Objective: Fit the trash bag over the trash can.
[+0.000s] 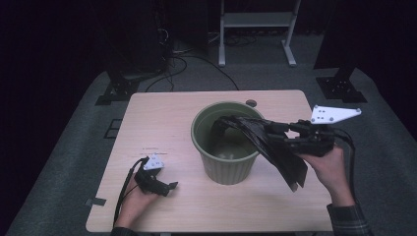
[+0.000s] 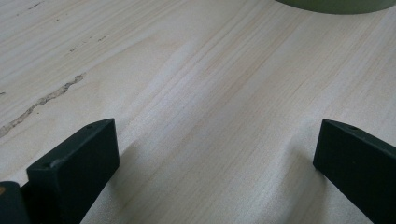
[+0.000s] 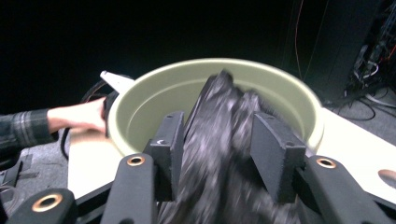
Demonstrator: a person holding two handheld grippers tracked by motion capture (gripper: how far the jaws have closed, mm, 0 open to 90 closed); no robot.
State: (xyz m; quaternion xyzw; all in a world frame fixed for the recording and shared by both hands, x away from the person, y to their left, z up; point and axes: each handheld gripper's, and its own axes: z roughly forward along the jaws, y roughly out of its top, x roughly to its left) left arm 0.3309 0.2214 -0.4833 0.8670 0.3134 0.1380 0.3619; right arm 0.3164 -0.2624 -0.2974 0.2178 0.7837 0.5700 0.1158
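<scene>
Right gripper view puts my right tongs (image 3: 217, 154) at the near rim of the bucket (image 3: 289, 88), jaws about half spread with the black bag (image 3: 219, 140) running up between them. I see the plastic lying against the left pad, but the picture is blurred there, so I cannot tell whether both pads press on it. The bag is a crinkled, glossy black plastic, bunched into a thick fold with a creased tip poking over the bucket's rim.

From the high view, that bag (image 1: 275, 147) drapes from inside the bucket (image 1: 226, 167) over its right edge and hangs down outside, ending just above the counter (image 1: 162, 113). My right tongs (image 1: 278, 133) sit level at the bucket's right side, pointing at it. The bucket is pale olive green, round, ribbed on its lower wall, standing upright near the counter's middle.

My left tongs (image 1: 172, 185) rest low over the counter's near left, well apart from the bucket; in the left gripper view they (image 2: 215, 154) gape wide over bare pale wood, gripping nothing.
</scene>
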